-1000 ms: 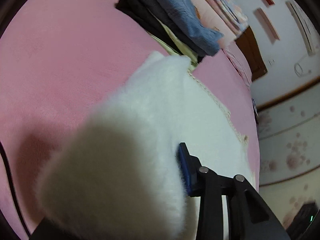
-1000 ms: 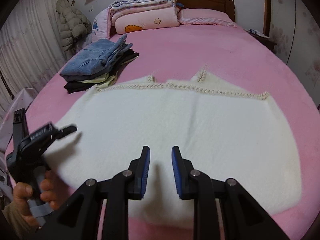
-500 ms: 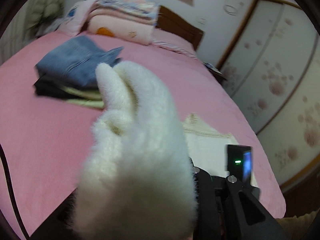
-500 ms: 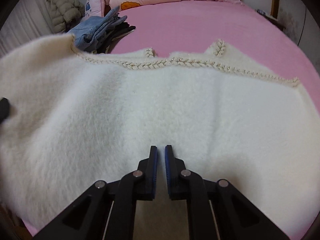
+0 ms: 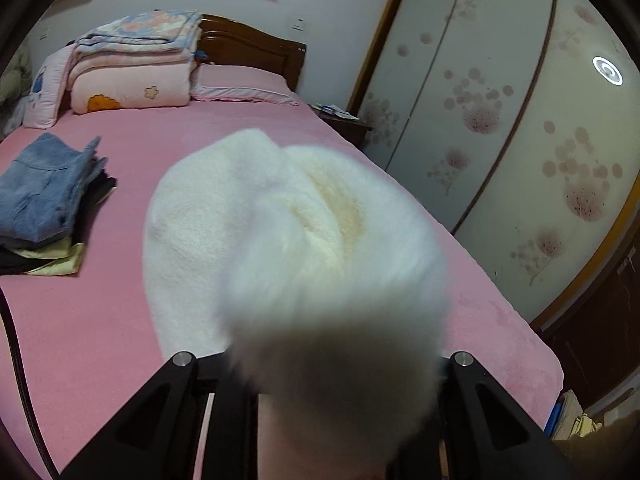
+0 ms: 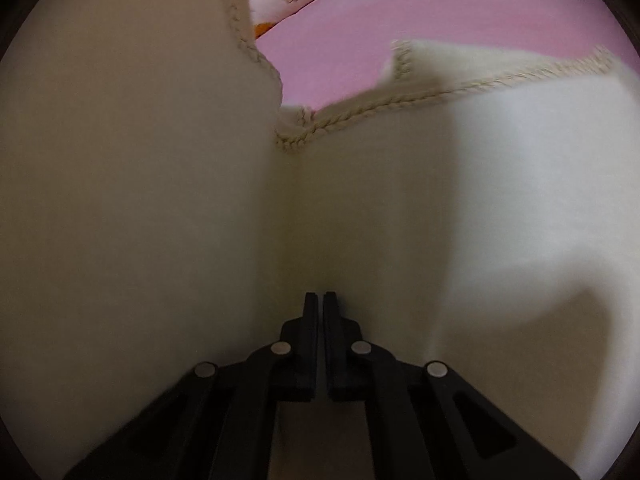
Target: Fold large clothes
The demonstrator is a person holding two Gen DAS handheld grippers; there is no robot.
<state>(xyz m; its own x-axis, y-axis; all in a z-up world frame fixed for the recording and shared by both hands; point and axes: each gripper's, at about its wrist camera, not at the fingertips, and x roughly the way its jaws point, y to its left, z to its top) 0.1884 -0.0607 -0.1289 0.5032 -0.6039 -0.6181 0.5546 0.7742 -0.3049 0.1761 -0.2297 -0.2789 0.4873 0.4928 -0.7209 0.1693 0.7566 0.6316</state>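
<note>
Fleece fills the near half of the left wrist view: a thick bunch of the cream garment point(image 5: 296, 232) stands up out of the left gripper point(image 5: 320, 364), hiding the tips of its fingers. The black linkage arms show on both sides of the bunch, and the fingers seem to be clamped on it, though the pads themselves are covered and blurred. Its jaws have just been closing, with the fleece between them.

In the right wrist view the right gripper point(image 6: 320, 300) has its fingers point(image 6: 311, 320) pressed together, tips resting against the cream garment point(image 6: 140, 200) in the crease where a raised panel on the left meets the part lying flat on the right. Whether any cloth is pinched between them cannot be made out. These jaws too have just been closing. A braided trim point(image 6: 360, 114) runs along the garment's far edge and up the edge of the lifted panel.

Beyond the garment lies the pink bed point(image 5: 120, 320). On its left side, well apart from the fleece, sits a stack of folded clothes point(image 5: 44, 200) with blue denim on top. Farther back, a pile of folded quilts point(image 5: 132, 68) and a pink pillow point(image 5: 240, 86) lie against the dark wooden headboard point(image 5: 256, 46). To the right stands a wardrobe point(image 5: 520, 140) with flower-patterned sliding doors.
</note>
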